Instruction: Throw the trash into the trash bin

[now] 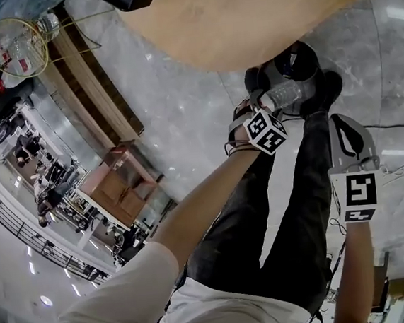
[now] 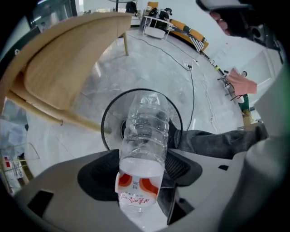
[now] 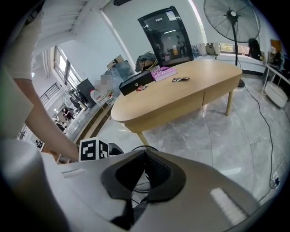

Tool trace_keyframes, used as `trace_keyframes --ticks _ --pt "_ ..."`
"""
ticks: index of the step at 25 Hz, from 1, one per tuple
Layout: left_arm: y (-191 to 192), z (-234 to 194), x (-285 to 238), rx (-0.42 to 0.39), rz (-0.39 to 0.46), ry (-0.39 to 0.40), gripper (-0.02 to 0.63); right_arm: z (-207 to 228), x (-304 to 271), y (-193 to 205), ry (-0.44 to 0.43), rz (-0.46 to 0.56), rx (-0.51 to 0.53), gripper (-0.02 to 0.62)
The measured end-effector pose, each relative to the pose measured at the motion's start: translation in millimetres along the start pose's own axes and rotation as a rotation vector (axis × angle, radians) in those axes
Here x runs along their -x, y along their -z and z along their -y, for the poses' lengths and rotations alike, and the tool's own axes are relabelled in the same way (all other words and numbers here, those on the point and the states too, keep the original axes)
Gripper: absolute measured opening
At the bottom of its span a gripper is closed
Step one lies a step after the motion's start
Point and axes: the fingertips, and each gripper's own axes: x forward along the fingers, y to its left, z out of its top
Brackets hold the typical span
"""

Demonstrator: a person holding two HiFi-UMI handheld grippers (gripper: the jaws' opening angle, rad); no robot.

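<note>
A clear plastic bottle (image 2: 144,136) with a white and orange label sits between the jaws of my left gripper (image 2: 144,159), whose pads press on its sides. This gripper points straight down. Right under the bottle lies the round black trash bin (image 2: 108,114). In the head view the left gripper (image 1: 271,102) holds the bottle (image 1: 286,94) just over the bin (image 1: 307,60), next to the person's dark trouser leg. My right gripper (image 1: 342,121) hangs lower right of the bin, apart from it. Its jaws (image 3: 144,153) are shut with nothing in them.
A wooden oval table (image 3: 181,90) stands just beyond the bin, its edge (image 1: 245,18) close above it. A black box and a pink book lie on the table. A standing fan (image 3: 232,18) is behind it. Cables (image 2: 194,86) run over the marble floor.
</note>
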Motion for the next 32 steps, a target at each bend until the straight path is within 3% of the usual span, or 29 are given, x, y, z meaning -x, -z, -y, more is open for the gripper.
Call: trace_keyframes --ticks 5,10,18,25,32 --pt "5 0 -26 0.066 -0.054 0.004 0.311 -5 -9 19 0.011 -0.005 -0.039 0.011" --pt "4 -3 -33 0.128 -0.051 -0.003 0.316 -10 -15 28 0.011 -0.006 -0.063 0.011" --pt "-1 -7 -28 0.168 -0.009 0.036 0.427 -3 -20 21 0.024 -0.005 -0.068 0.011" --pt "-12 -5 -3 0.207 0.105 0.102 0.453 -8 -21 6 0.017 0.004 -0.041 0.011" --pt "-31 -7 44 0.231 0.234 0.113 0.451 -13 -14 -14 0.027 0.016 -0.007 0.011"
